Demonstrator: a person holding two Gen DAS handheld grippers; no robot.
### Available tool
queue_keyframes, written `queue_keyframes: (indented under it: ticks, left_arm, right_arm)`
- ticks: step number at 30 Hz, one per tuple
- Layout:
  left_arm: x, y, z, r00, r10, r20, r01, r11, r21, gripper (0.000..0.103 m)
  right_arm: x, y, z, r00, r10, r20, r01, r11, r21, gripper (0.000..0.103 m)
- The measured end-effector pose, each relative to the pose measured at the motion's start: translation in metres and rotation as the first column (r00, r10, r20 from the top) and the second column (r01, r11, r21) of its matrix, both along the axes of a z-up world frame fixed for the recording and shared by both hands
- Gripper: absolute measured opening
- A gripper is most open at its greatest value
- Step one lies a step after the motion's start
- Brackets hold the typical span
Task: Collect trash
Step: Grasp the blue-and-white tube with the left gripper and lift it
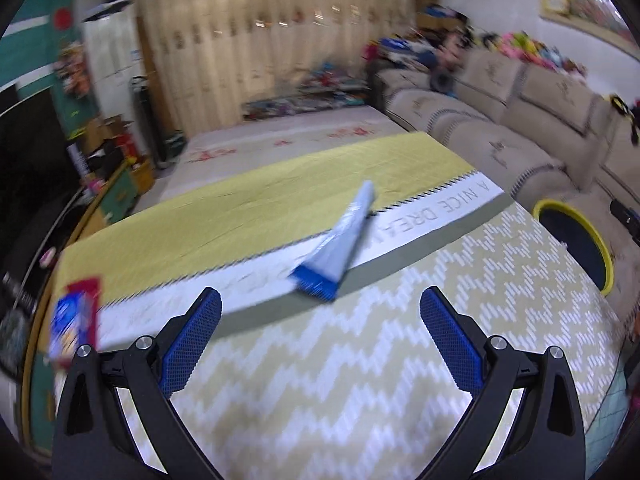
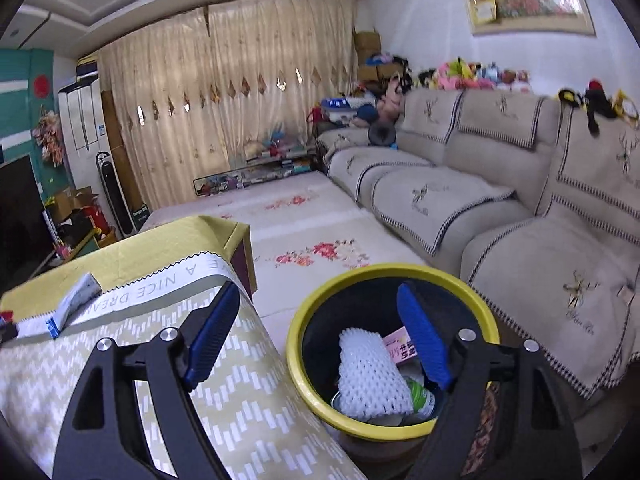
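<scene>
Left tool [image 1: 320, 308] hangs released over the worktop [image 1: 360, 380], its blue pads [image 1: 192, 344] spread wide with nothing between them. Ahead of it a crumpled blue-and-white tube [image 1: 340, 248] lies flat across the white lettered band of the cloth, tilted with its flat blue end nearest the tool. At the worktop's left edge sits a red and blue packet [image 1: 76, 324], blurred. Off the right edge, the yellow-rimmed bin [image 1: 600, 248] stands near the sofa [image 1: 520, 128].

Right tool [image 2: 320, 340] is likewise released and grasps nothing; its jaws straddle the bin's near side, one finger over the worktop [image 2: 248, 412] edge, the other over the bin [image 2: 296, 364] opening. Inside the bin lie a white foam net sleeve [image 2: 368, 376], a pink carton [image 2: 400, 348] and a green-labelled container [image 2: 420, 396]. The tube [image 2: 72, 300] rests well apart, far left on the cloth.
</scene>
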State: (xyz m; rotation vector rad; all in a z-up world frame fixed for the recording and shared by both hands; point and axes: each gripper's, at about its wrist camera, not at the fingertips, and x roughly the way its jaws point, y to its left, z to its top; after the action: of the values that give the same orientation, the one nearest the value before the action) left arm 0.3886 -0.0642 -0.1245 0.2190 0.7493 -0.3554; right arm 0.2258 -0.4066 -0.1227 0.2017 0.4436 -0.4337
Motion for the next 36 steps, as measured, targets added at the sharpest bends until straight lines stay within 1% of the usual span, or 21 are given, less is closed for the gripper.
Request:
queue_keyframes:
  ticks: [3, 8, 12, 17, 19, 20, 22, 23, 25, 26, 27, 28, 33, 36]
  left_arm:
    - [0.023, -0.016, -0.007, 0.999, -0.041, -0.027, 0.041, 0.999, 0.015, 0.098]
    - [0.059, -0.035, -0.018, 0.996, -0.082, -0.032, 0.084, 0.994, 0.070, 0.095]
    - [0.085, -0.041, -0.032, 0.993, -0.090, -0.072, 0.097, 0.990, 0.099, 0.085]
    - [0.106, -0.042, -0.043, 0.988, -0.092, -0.125, 0.102, 0.992, 0.074, 0.073]
    - [0.109, -0.044, -0.047, 0.985, -0.102, -0.138, 0.113, 0.991, 0.074, 0.065]
    - [0.109, -0.045, -0.048, 0.984, -0.108, -0.140, 0.118, 0.990, 0.072, 0.064]
    - [0.110, -0.044, -0.048, 0.983, -0.117, -0.144, 0.127, 0.990, 0.062, 0.057]
    - [0.111, -0.046, -0.049, 0.981, -0.123, -0.149, 0.133, 0.990, 0.056, 0.055]
    - [0.112, -0.046, -0.048, 0.979, -0.131, -0.158, 0.140, 0.989, 0.043, 0.045]
    - [0.111, -0.047, -0.048, 0.978, -0.132, -0.159, 0.141, 0.989, 0.043, 0.042]
    - [0.109, -0.048, -0.048, 0.978, -0.135, -0.159, 0.144, 0.989, 0.043, 0.035]
    - [0.108, -0.049, -0.048, 0.977, -0.139, -0.162, 0.147, 0.988, 0.042, 0.031]
    - [0.097, -0.055, -0.045, 0.974, -0.152, -0.169, 0.161, 0.986, 0.041, 0.026]
    - [0.083, -0.063, -0.039, 0.971, -0.173, -0.165, 0.180, 0.983, 0.029, 0.026]
  right_arm:
    - [-0.003, -0.004, -0.001, 1.000, -0.009, 0.015, 0.009, 1.000, 0.020, 0.077]
    - [-0.008, -0.009, 0.000, 0.998, -0.038, 0.046, 0.038, 0.999, 0.009, 0.078]
    - [-0.009, -0.002, 0.003, 0.997, -0.051, 0.052, 0.052, 0.998, -0.027, 0.083]
    - [-0.009, 0.005, 0.005, 0.997, -0.055, 0.056, 0.059, 0.996, -0.065, 0.085]
    - [-0.009, 0.005, 0.005, 0.997, -0.057, 0.055, 0.060, 0.996, -0.065, 0.086]
    - [-0.008, 0.004, 0.005, 0.997, -0.056, 0.054, 0.060, 0.996, -0.063, 0.087]
    - [-0.007, 0.003, 0.004, 0.997, -0.058, 0.048, 0.061, 0.997, -0.057, 0.088]
    - [-0.006, 0.002, 0.004, 0.997, -0.060, 0.046, 0.063, 0.997, -0.054, 0.088]
    - [-0.006, 0.002, 0.003, 0.997, -0.063, 0.044, 0.065, 0.997, -0.050, 0.089]
    - [-0.006, 0.002, 0.003, 0.997, -0.065, 0.044, 0.067, 0.997, -0.049, 0.089]
    - [-0.006, 0.002, 0.003, 0.997, -0.065, 0.045, 0.067, 0.997, -0.049, 0.089]
    - [-0.006, 0.002, 0.003, 0.997, -0.066, 0.046, 0.068, 0.997, -0.048, 0.089]
    - [-0.007, -0.002, 0.002, 0.996, -0.078, 0.048, 0.080, 0.996, -0.031, 0.092]
    - [-0.010, -0.005, 0.002, 0.994, -0.088, 0.058, 0.089, 0.996, -0.018, 0.092]
